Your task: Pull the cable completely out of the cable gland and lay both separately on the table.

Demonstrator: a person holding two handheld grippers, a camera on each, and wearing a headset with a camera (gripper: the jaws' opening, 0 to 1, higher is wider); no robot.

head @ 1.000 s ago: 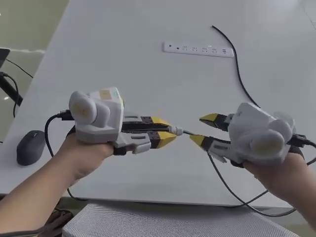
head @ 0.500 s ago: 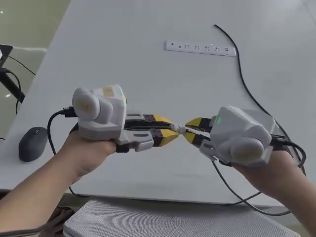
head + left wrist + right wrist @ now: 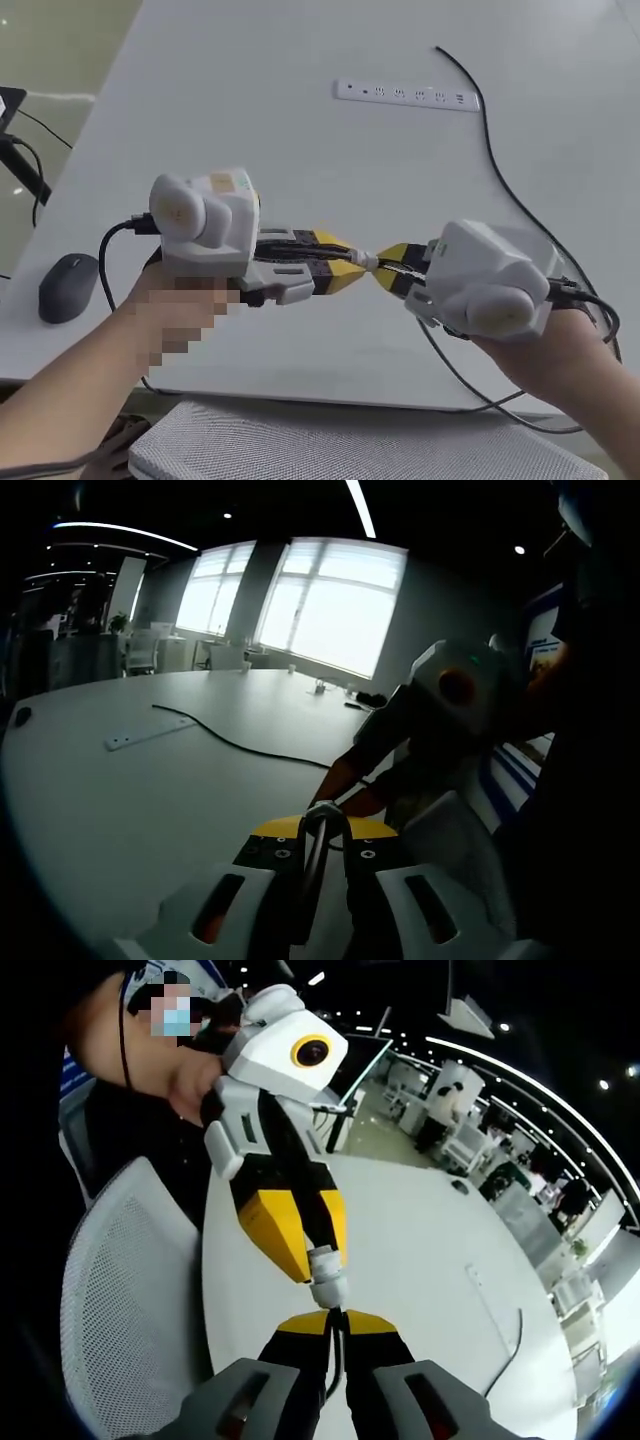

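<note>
Small whitish plastic cable gland [image 3: 366, 261]: held in the air above the white surface [image 3: 300, 150], between the two grippers; its nose pokes out of the left one's yellow tips
Thin black cable [image 3: 334, 1338]: leaves the gland's end and goes straight into the right gripper; the rest seems to hang down past the near surface edge
Left gripper [image 3: 345, 272]: yellow-tipped, pressed together on the gland body; right gripper view shows its tips around the gland's rear part
Right gripper [image 3: 392, 270]: pinching the cable just beside the gland, tips almost touching the left's
Step (my read): both grips set, pull-apart about to start; cable not yet out, nothing laid down
Risk 1: thin slick cable in narrow tips. If the gland seal bites, cable may slide thru the gripper instead of thru the gland
Risk 2: gland held by only part of its length. An off-axis pull could twist it out and drop it
Risk 3: grippers v. close together, so prob only a short stroke, then a regrip further along the cable
Risk 4: sudden release when cable frees. Hands could fly apart and the loose end whip toward the white power strip [image 3: 405, 96] or the grey mouse [image 3: 68, 287]
After: each part needs its own spot on the surface, well apart
</note>
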